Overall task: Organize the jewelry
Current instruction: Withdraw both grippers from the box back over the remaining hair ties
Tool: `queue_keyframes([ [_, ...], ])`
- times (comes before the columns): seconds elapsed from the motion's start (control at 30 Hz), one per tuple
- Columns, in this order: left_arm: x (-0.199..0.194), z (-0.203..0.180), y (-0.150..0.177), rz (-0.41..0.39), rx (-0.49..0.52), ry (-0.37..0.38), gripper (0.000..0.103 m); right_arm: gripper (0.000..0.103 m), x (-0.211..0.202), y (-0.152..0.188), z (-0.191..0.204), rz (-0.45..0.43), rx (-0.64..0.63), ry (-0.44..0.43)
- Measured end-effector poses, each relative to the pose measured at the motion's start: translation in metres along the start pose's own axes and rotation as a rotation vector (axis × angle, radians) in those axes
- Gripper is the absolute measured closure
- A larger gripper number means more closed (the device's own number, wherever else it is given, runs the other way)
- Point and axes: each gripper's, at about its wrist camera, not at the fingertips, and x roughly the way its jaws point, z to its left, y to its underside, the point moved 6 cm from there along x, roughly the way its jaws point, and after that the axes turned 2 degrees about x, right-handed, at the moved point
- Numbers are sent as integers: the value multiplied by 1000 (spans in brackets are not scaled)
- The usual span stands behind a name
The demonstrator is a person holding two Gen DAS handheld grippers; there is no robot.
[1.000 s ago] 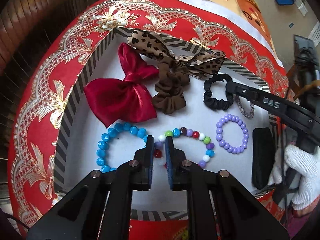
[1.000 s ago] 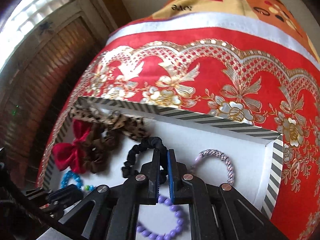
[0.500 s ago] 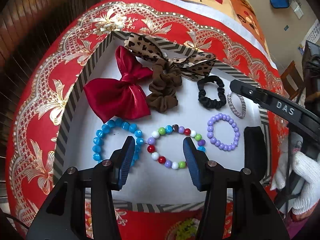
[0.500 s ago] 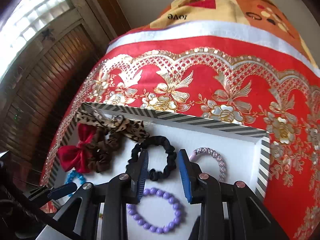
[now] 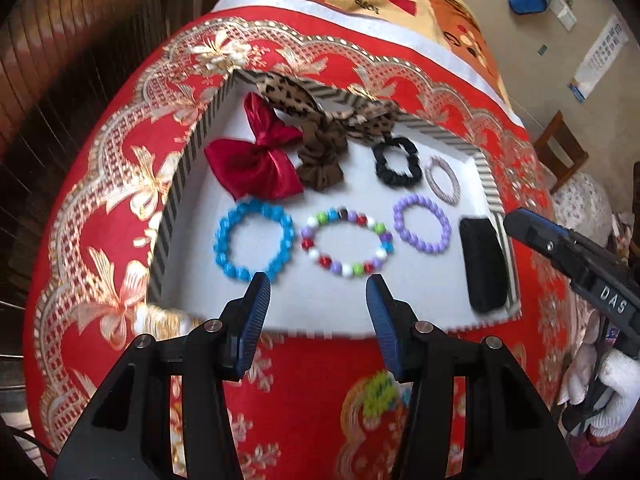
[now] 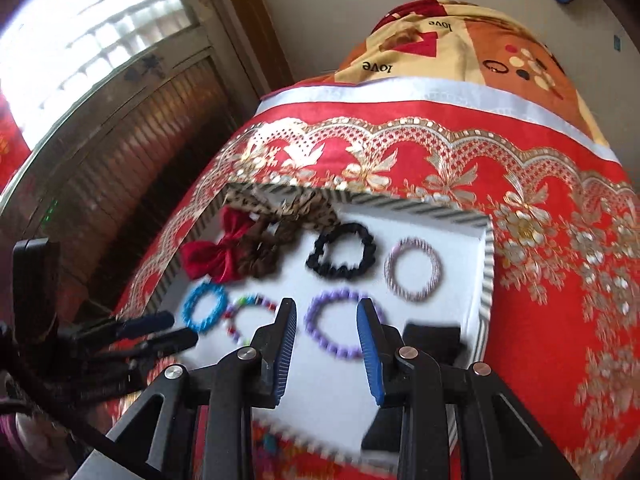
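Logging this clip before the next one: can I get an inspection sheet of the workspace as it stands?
Surface: red and gold patterned cloth under a white tray with striped rim.
Job's things: in the tray, red bow, leopard bow with brown scrunchie, black scrunchie, pale braided band, blue bracelet, multicolour bracelet, purple bracelet, black case.
Clutter: nothing seen.
Grippers: left gripper jaws open, empty; right gripper jaws open, empty, above the purple bracelet.
Cables: dark cable by the white-gloved hand.
Surroundings: window, wooden chair.
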Motion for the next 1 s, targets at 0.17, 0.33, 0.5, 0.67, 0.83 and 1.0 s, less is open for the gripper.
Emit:
queue_keyframes([
  [0.17, -5, -7, 25, 38, 51, 59, 53, 73, -20, 40, 5, 29, -13, -21],
  [0.33, 1, -16, 52, 104, 108, 105, 54, 74, -22, 86, 15, 105, -23, -57],
  [0.5, 10, -30, 72, 151, 169, 124, 54, 73, -6, 117, 7, 152, 34, -46],
  [0.67, 20, -44, 78, 160, 193, 116, 53, 73, 5, 117, 8, 124, 57, -30],
  [0.83, 29, -44, 80, 161, 200, 32, 54, 73, 20, 114, 5, 104, 56, 43],
  [1.0, 27, -31, 79, 149, 191, -16, 54, 74, 19, 121, -5, 113, 6, 126],
])
